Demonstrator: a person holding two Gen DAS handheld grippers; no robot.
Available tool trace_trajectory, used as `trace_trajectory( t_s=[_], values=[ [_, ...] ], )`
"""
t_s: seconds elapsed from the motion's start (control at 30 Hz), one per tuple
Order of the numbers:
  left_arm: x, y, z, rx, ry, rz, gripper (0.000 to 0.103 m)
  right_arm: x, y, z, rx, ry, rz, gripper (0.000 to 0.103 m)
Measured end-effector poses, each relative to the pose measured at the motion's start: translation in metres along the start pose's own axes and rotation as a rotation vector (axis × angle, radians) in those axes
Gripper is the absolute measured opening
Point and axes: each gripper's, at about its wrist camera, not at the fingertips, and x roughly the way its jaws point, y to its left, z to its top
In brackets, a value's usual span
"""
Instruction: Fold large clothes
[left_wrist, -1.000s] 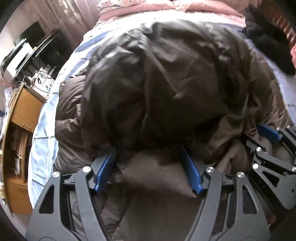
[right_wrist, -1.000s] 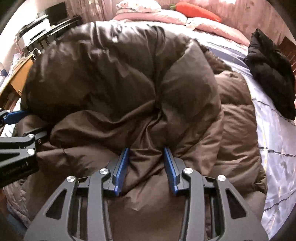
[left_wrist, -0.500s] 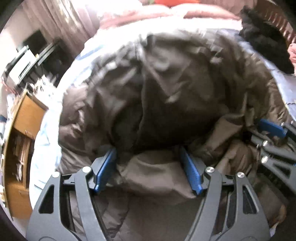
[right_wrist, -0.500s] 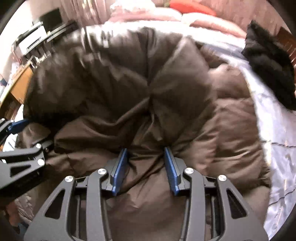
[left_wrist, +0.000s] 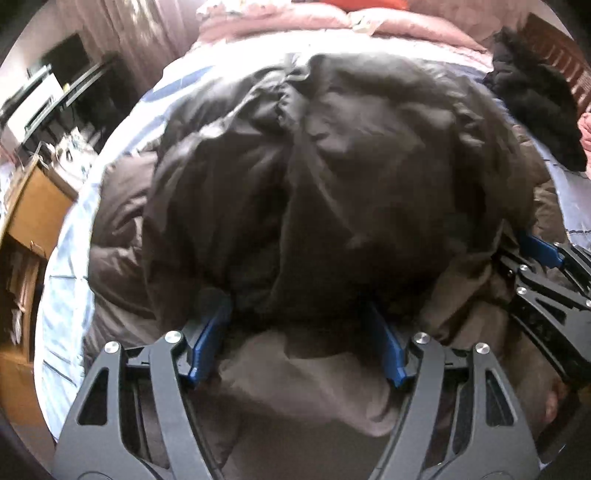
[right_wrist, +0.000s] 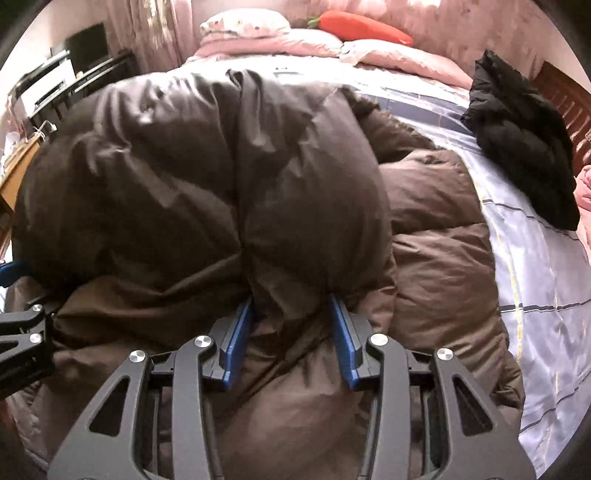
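Pale blue checked sheets covered the bed (right_wrist: 535, 280), with pink bedding (right_wrist: 399, 59) heaped at its head and an orange carrot-shaped cushion (right_wrist: 365, 31) lying on top of that. A black garment (right_wrist: 517, 147) lay crumpled near the bed's right edge, apart from the work. Off the left side stood a wooden cabinet (left_wrist: 33, 206) and a dark set of shelves (left_wrist: 55, 92) against the curtained wall.

Most of the mattress was taken up by the brown puffer coat (right_wrist: 221, 177), a bulky quilted thing lying across the sheets. Its upper layer was doubled over into a dark, rounded mound, while a lighter brown layer (right_wrist: 443, 258) lay flat beneath it and spread out toward the right.

The left gripper (left_wrist: 299, 343) sat at the near edge of the coat, its blue-padded fingers (left_wrist: 207, 343) spread wide with a thick fold of the fabric bulging up between them; whether the pads actually pressed on the cloth could not be told. The right gripper (right_wrist: 291, 332) was just beside it on the same near edge, its fingers (right_wrist: 236, 336) set closer together and pinching a gathered ridge of the coat, the fabric creased tight between the pads. Each gripper showed at the edge of the other's view, both low against the coat.
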Motion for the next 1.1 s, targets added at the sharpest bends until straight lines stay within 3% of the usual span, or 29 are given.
trace_trajectory(
  t_s=[0.1, 0.17, 0.33, 0.4, 0.53, 0.67, 0.83, 1.1],
  values=[
    [0.003, 0.0, 0.003, -0.006, 0.02, -0.001, 0.073, 0.0, -0.002, 0.003, 0.006, 0.009, -0.003, 0.045],
    [-0.004, 0.002, 0.005, -0.029, 0.012, -0.015, 0.073, -0.013, -0.007, 0.007, 0.062, -0.009, 0.039, 0.045],
    [-0.013, 0.013, 0.009, -0.053, 0.001, -0.046, 0.072, -0.053, -0.013, 0.028, 0.128, -0.164, 0.117, 0.045],
    [-0.008, 0.014, 0.008, -0.051, 0.015, -0.039, 0.072, -0.057, -0.014, 0.033, 0.142, -0.178, 0.135, 0.045],
    [-0.006, 0.01, 0.006, -0.031, 0.019, -0.026, 0.073, -0.027, -0.002, 0.032, 0.108, -0.063, 0.083, 0.045],
    [-0.002, 0.009, 0.003, -0.028, 0.031, -0.029, 0.073, -0.008, 0.006, 0.025, 0.063, -0.024, 0.056, 0.046],
    [-0.013, 0.019, 0.005, -0.081, 0.019, -0.073, 0.073, -0.038, -0.011, 0.028, 0.163, -0.009, 0.169, 0.046],
    [-0.043, 0.017, 0.0, -0.07, -0.008, -0.119, 0.079, -0.056, 0.0, -0.001, 0.075, 0.131, 0.12, 0.046]
  ],
)
